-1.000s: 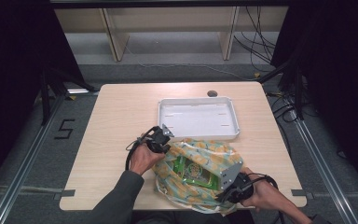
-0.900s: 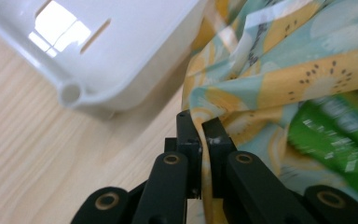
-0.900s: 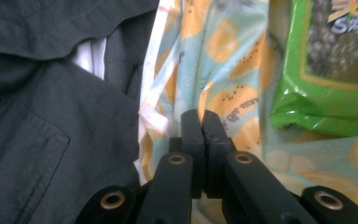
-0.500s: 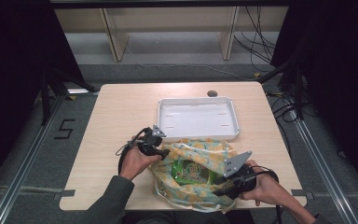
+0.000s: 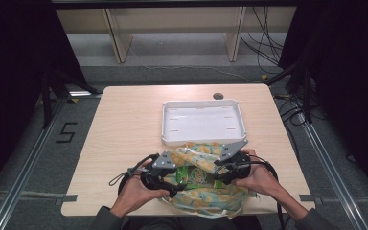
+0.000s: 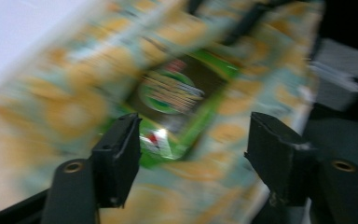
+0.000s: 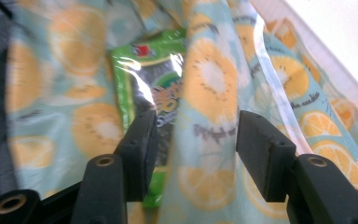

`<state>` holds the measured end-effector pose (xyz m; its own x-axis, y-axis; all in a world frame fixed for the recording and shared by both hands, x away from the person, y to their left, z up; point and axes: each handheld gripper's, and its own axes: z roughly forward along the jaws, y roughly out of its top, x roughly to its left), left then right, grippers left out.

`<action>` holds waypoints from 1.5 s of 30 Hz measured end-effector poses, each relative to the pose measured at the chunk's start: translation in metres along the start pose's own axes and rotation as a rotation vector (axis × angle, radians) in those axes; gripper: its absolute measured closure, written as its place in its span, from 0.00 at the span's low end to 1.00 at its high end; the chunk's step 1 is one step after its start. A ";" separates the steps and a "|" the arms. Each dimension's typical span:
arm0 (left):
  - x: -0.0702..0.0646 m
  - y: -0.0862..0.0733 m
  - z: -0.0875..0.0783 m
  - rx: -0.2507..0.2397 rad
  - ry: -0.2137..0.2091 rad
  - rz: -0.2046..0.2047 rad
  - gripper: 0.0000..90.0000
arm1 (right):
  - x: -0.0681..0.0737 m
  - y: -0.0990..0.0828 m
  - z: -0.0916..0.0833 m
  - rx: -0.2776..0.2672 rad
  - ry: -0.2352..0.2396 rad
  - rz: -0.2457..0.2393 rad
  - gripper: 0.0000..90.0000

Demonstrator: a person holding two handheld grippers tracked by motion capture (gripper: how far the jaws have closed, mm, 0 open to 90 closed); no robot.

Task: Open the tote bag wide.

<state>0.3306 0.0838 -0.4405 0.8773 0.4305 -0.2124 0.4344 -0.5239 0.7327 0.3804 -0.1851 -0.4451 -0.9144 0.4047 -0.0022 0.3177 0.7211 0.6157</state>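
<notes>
Green packet lay in the bag's mouth, between both grippers.
Packet (image 5: 195,175) sat inside the bag (image 5: 206,199) at the near table edge; left gripper (image 5: 171,184) and right gripper (image 5: 220,173), jaws just spread and holding nothing, flanked it about equally near, tray (image 5: 202,140) beyond.

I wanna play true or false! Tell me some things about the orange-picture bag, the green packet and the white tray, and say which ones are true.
1. The bag with the orange-slice print lies at the near edge of the table. True.
2. A green snack packet is inside the bag. True.
3. The white tray is full of snacks. False: it is empty.
4. The left claw is squeezed shut on the bag. False: its jaws stand apart, having just been opening.
5. A fold of the bag hangs between the jaws of the right claw. True.
</notes>
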 end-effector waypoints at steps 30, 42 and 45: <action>-0.014 -0.005 0.014 0.024 0.078 0.026 0.63 | -0.049 0.008 -0.012 -0.117 -0.134 0.068 0.68; -0.015 -0.011 0.020 0.023 0.178 0.056 0.99 | -0.021 0.011 -0.004 -0.060 0.023 0.030 0.58; -0.016 -0.012 0.028 0.044 0.172 0.035 0.99 | -0.023 0.009 0.010 -0.025 0.042 0.017 0.58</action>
<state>0.3165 0.0629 -0.4639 0.8459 0.5287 -0.0709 0.4160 -0.5706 0.7081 0.4068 -0.1827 -0.4473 -0.9187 0.3929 0.0412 0.3278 0.6999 0.6346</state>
